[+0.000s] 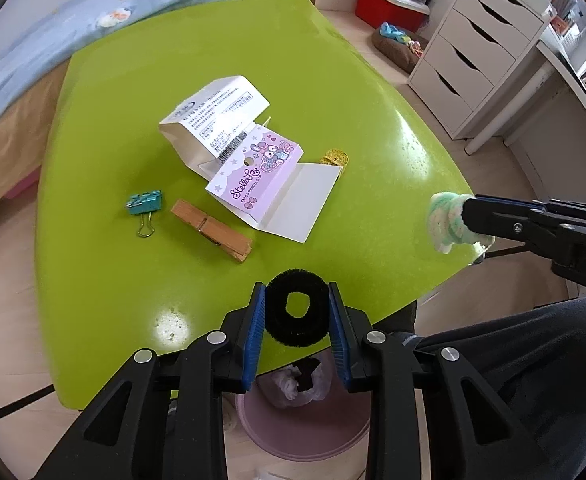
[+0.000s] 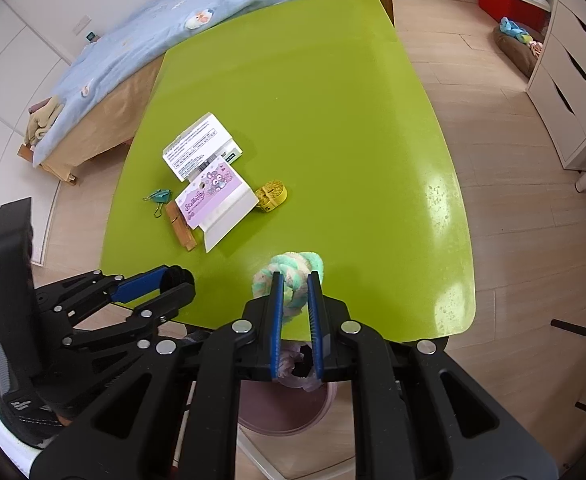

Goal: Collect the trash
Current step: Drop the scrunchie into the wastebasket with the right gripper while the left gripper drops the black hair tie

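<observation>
Gripping with both tools at the near table edge. The left gripper (image 1: 298,312) has its blue pads against either side of a black fuzzy hair tie (image 1: 297,307); its ring shape is barely flattened, so I judge the squeeze light. The right gripper (image 2: 296,292) is clamped on a mint-and-cream braided scrunchie (image 2: 289,270), jaws nearly together, fabric bulging out ahead of the tips.

Handling, as a judgement: both ties look soft, very light and springy. They should compress rather than slip, and cannot break. A hold across the full band, as now, seems best; a pinch on the fuzz alone might let it drop.

On the green table (image 1: 333,80), toward 12 o'clock from the left gripper: a printed white card box (image 1: 213,116) overlapped by a pink pencil-cap card (image 1: 253,172), both thin, stiff and flat, probably best taken at a raised flap. At 11 o'clock lie a wooden clothespin (image 1: 211,230) and a teal binder clip (image 1: 145,204); at 1 o'clock is a small yellow item (image 1: 335,158), half hidden behind the card in the left view, possibly a coiled tape measure.

A pink bin (image 1: 293,432) sits below the table edge at 6 o'clock, largely blocked by the grippers; it holds crumpled pale stuff and something dark, not identifiable. Which items count as trash I cannot tell.
</observation>
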Available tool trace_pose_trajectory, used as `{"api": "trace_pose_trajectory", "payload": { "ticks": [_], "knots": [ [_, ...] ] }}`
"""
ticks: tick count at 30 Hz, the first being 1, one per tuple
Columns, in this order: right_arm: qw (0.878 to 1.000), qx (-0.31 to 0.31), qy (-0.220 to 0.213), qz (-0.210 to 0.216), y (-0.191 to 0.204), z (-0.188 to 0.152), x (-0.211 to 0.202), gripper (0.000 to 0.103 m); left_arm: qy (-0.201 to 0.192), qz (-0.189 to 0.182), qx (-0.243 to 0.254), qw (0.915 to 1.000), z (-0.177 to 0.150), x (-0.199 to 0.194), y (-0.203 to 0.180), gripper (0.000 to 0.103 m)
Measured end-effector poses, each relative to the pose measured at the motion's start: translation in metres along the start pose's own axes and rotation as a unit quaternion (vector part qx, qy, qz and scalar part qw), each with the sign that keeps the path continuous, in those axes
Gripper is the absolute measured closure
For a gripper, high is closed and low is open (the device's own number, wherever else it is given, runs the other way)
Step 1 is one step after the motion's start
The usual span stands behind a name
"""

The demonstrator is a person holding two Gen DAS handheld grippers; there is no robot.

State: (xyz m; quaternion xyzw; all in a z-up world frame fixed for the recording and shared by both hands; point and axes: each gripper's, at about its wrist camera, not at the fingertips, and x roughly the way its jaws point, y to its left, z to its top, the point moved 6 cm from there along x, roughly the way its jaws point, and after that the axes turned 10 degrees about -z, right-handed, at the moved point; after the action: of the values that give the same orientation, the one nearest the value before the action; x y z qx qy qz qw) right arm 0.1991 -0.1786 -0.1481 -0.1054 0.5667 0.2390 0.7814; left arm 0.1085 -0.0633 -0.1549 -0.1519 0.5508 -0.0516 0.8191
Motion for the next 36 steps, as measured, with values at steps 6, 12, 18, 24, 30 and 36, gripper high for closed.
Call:
{"api": "trace_pose_trajectory", "payload": {
  "ticks": [6,12,18,24,30,36],
  "knots": [
    [1.0,-0.017,-0.009,0.0,0.01,-0.008,-0.008,0.091,-0.028,-0.001,0.007,0.9996,-0.015,-0.034,0.001,0.073],
    [0.998,-0.046,-0.029,0.003,0.024,-0.024,-0.028,0.091,-0.053,0.0,0.011,0.9985,-0.025,-0.051,-0.01,0.073],
    [0.996,-0.081,-0.047,0.011,0.04,-0.05,-0.052,0.091,-0.072,-0.01,0.014,0.9973,-0.04,-0.07,-0.013,0.073],
    [0.993,-0.1,-0.052,0.025,0.051,-0.076,-0.065,0.091,-0.087,-0.021,0.011,0.996,-0.061,-0.087,-0.016,0.073],
    [0.992,-0.113,-0.043,0.037,0.061,-0.103,-0.066,0.091,-0.087,-0.025,0.006,0.9959,-0.082,-0.093,-0.016,0.073],
    [0.992,-0.118,-0.025,0.048,0.068,-0.121,-0.057,0.091,-0.083,-0.028,0.004,0.9961,-0.097,-0.096,-0.014,0.073]
  ]
}}
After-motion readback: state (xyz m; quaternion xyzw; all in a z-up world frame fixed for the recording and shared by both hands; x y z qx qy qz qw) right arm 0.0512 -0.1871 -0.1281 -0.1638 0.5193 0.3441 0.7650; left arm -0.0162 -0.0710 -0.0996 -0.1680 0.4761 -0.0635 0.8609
